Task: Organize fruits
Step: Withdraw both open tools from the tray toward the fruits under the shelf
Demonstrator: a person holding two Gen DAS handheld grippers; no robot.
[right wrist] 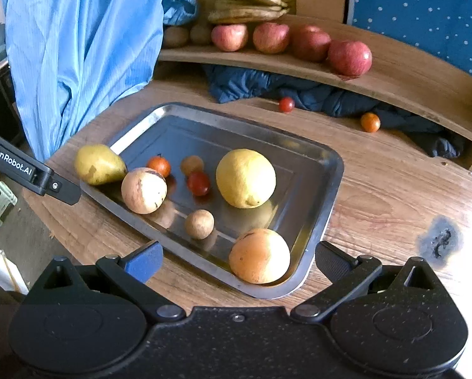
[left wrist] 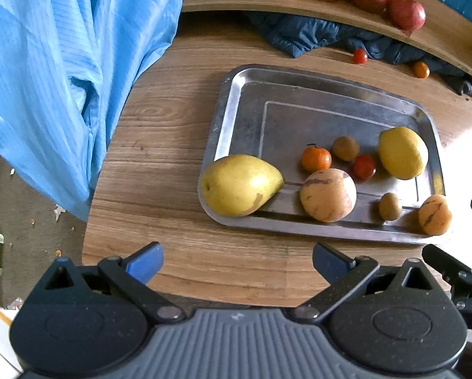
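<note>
Presently: steel tray [right wrist: 327, 170] on table holds lemon [right wrist: 245, 178] at centre, pear [right wrist: 98, 164] on its left rim, orange fruit [right wrist: 259, 255] in its near corner. Left gripper [left wrist: 237, 263] and right gripper [right wrist: 237, 263] both spread, empty, just before the tray.

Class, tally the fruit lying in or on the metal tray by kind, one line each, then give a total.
Pear: 1
Lemon: 1
Large tan round fruit: 2
Small brown round fruit: 2
Small orange citrus: 1
Cherry tomato: 1
Total: 8
</note>
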